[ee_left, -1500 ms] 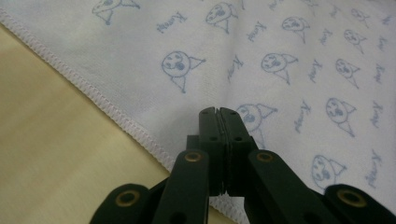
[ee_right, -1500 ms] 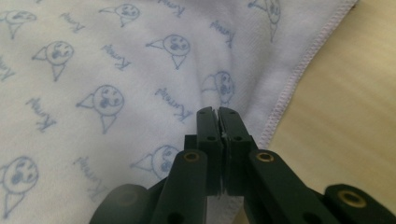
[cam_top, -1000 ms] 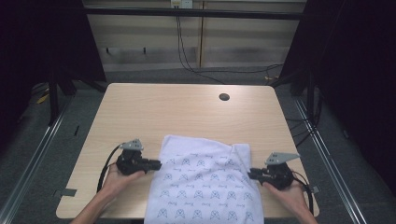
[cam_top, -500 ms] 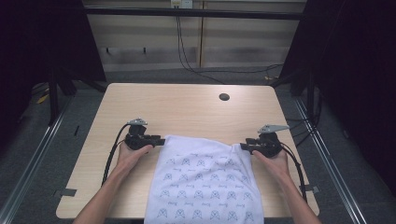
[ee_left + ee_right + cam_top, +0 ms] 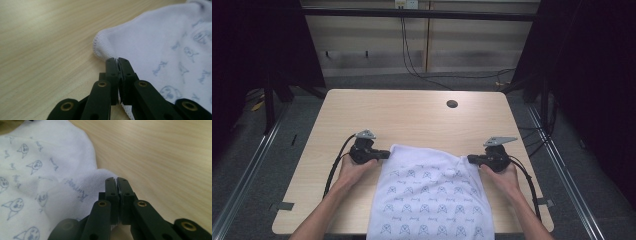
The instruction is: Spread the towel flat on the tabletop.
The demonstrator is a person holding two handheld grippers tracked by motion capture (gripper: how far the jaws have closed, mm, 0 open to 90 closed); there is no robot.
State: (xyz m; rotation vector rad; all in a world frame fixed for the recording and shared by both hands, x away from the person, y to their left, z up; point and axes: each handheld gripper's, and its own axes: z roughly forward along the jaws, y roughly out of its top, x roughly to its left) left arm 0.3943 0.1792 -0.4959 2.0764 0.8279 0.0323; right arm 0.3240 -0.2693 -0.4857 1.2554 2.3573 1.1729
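High view — tongs (image 5: pixel 384 154) now clamping cloth (image 5: pixel 432 200)

Lab recording bay: dark curtains (image 5: pixel 267 45), metal frame (image 5: pixel 422 14), trailing cables (image 5: pixel 412 55).

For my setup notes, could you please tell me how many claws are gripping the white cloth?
2: the left claw pinches the cloth at its far left corner, the right claw at its far right corner.

Overhead forward view; two close jaw-level views
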